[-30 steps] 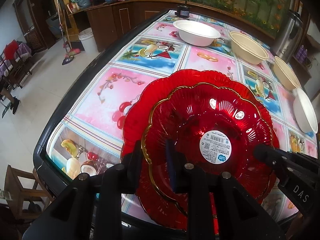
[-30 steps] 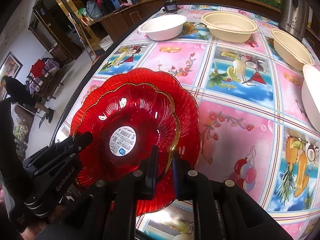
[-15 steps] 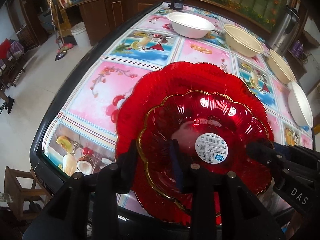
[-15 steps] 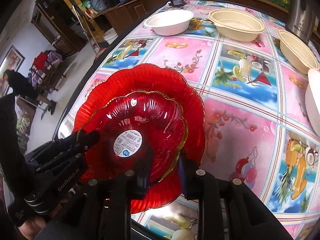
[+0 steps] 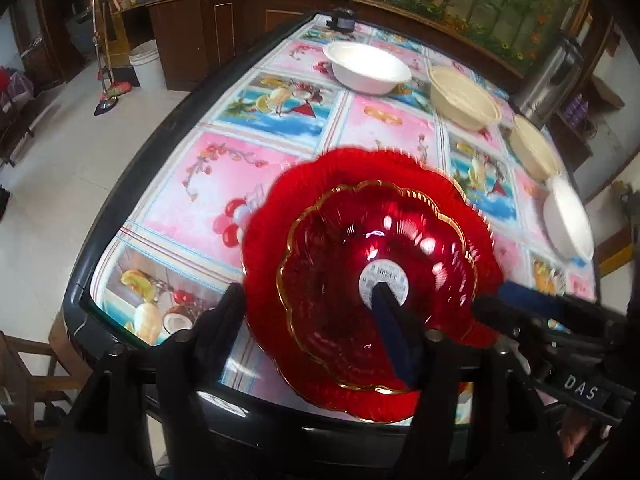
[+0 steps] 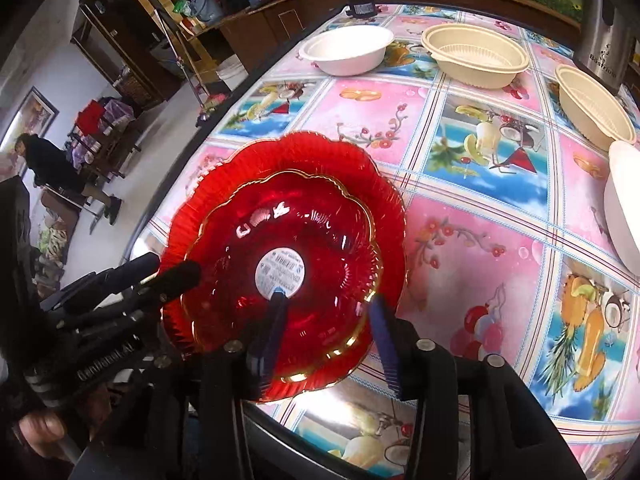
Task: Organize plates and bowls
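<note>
A small red scalloped bowl with a gold rim and a round white sticker (image 5: pixel 376 264) (image 6: pixel 280 264) sits inside a larger red scalloped plate (image 5: pixel 360 172) (image 6: pixel 312 152) at the near edge of the table. My left gripper (image 5: pixel 308 304) is open, its jaws wide apart around the near left rims of both dishes. My right gripper (image 6: pixel 326 312) is open, its blue-padded jaws straddling the near right rim of the small bowl. Each gripper shows in the other's view, the left one (image 6: pixel 160 276) and the right one (image 5: pixel 520 304).
White bowl (image 5: pixel 366 68) (image 6: pixel 346 54) and two cream bowls (image 6: pixel 476 54) (image 6: pixel 592 118) stand at the far side of the table. Another white bowl (image 5: pixel 568 220) (image 6: pixel 624 208) lies at the right. A steel urn (image 5: pixel 548 80) stands far right. Table's black edge (image 5: pixel 132 168) borders open floor.
Both grippers have opened: their jaws were closed on the small bowl's rim and now stand apart. The stacked dishes sit lower on the table, and both cameras have pulled back slightly.
</note>
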`<act>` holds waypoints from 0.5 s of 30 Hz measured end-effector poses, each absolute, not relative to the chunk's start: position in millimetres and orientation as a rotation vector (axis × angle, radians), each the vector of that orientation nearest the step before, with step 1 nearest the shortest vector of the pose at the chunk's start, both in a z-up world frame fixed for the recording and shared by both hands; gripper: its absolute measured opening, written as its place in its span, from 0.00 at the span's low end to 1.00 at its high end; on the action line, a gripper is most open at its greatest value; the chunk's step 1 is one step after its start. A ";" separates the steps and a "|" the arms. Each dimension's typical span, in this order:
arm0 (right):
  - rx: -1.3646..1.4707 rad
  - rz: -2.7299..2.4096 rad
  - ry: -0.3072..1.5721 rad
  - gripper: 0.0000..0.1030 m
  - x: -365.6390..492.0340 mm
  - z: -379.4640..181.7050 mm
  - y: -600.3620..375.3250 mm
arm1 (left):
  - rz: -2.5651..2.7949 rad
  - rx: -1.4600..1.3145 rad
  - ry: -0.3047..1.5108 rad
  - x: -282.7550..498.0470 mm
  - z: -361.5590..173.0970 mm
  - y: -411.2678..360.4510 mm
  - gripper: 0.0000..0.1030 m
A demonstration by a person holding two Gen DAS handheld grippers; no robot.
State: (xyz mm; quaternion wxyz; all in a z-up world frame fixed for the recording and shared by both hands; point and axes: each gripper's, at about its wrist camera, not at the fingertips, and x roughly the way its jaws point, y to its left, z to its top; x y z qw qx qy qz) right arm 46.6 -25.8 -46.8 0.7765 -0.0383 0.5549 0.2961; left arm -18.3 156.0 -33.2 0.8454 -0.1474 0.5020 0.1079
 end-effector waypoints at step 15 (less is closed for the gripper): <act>0.277 0.675 1.112 0.58 120.1 8.7 -64.2 | 0.280 -0.378 0.912 66.2 22.5 208.9 0.71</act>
